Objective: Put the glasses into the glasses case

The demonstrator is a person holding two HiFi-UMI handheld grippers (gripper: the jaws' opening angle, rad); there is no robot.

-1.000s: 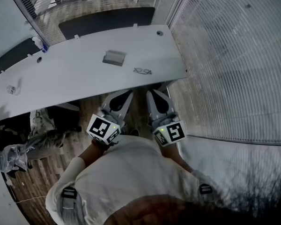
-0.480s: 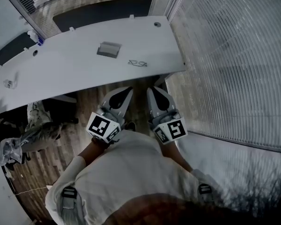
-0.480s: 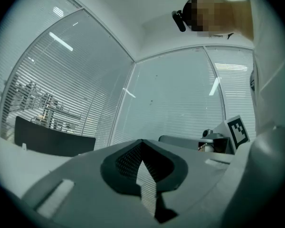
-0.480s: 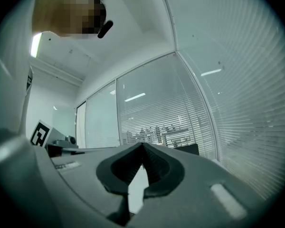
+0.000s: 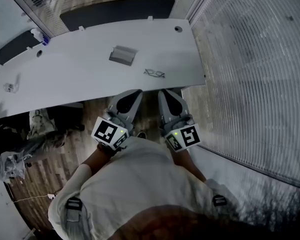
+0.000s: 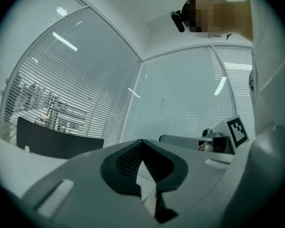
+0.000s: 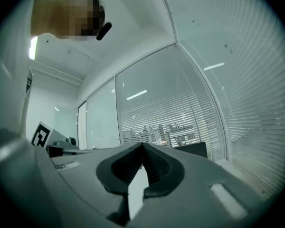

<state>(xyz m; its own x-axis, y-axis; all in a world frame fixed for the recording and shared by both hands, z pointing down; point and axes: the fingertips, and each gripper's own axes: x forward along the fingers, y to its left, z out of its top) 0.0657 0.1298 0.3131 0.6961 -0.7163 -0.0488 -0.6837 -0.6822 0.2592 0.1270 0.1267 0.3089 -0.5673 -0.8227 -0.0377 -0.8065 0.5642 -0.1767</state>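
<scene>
White counter, glasses and case lying ahead of two closed, empty tongs

Head view: left tongs (image 5: 134, 94) and right tongs (image 5: 166, 94) sit side by side, tips close to the near edge of the counter (image 5: 80, 76). The glasses (image 5: 154, 73) lie just ahead, between their lines. The grey glasses case (image 5: 122, 55) rests farther ahead of the left tongs. Left gripper view: jaws together, nothing between. Right gripper view: jaws together, nothing between.
</scene>
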